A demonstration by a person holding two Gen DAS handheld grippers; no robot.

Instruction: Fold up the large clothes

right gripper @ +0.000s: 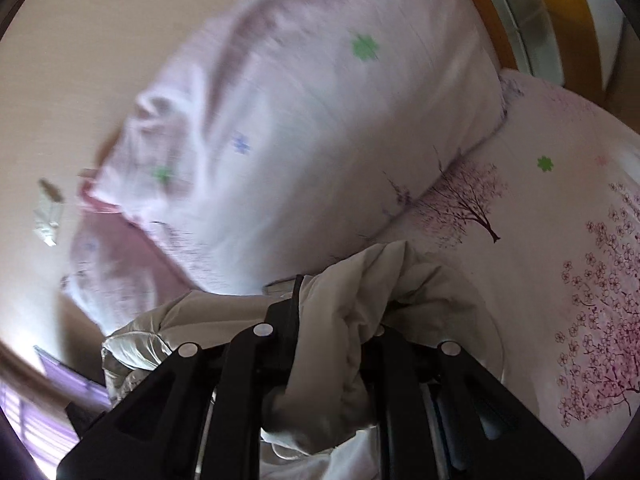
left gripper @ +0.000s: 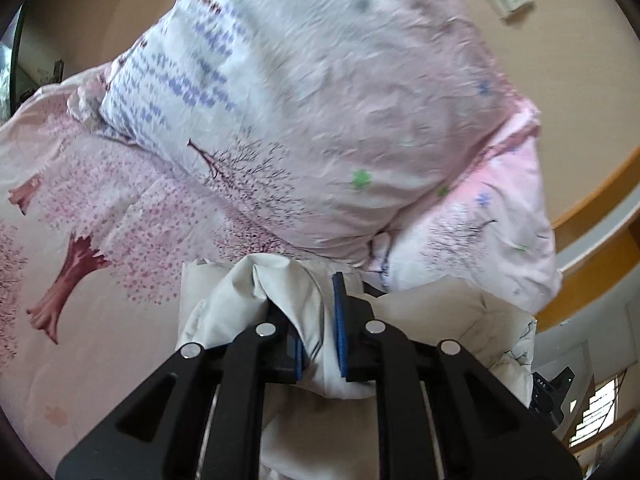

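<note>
1. Closest to the lens in the left wrist view: the left tongs (left gripper: 320, 320), blue pads on black fingers, clamped on a bunched fold of the off-white garment (left gripper: 292, 300). The cloth puffs up between the pads and hangs down past them.
2. Same deal on the other side. The right tongs (right gripper: 336, 320) are clamped on the off-white garment (right gripper: 360, 300), which is wadded thick enough to hide the right finger almost completely.
3. So the garment is up off the bed, held at both tongs, with the rest of it drooping below and to the sides.
4. Right behind it is a pink pillow (left gripper: 320, 120) with little green and blue flowers, pretty blurry in both views. A second pillow (left gripper: 488, 236) sits under it.
5. Both pillows rest on the bed sheet (left gripper: 80, 220), pale pink with cherry-tree prints.
6. A wooden headboard (left gripper: 592, 200) curves past the pillows, against a beige wall (left gripper: 560, 60).
</note>
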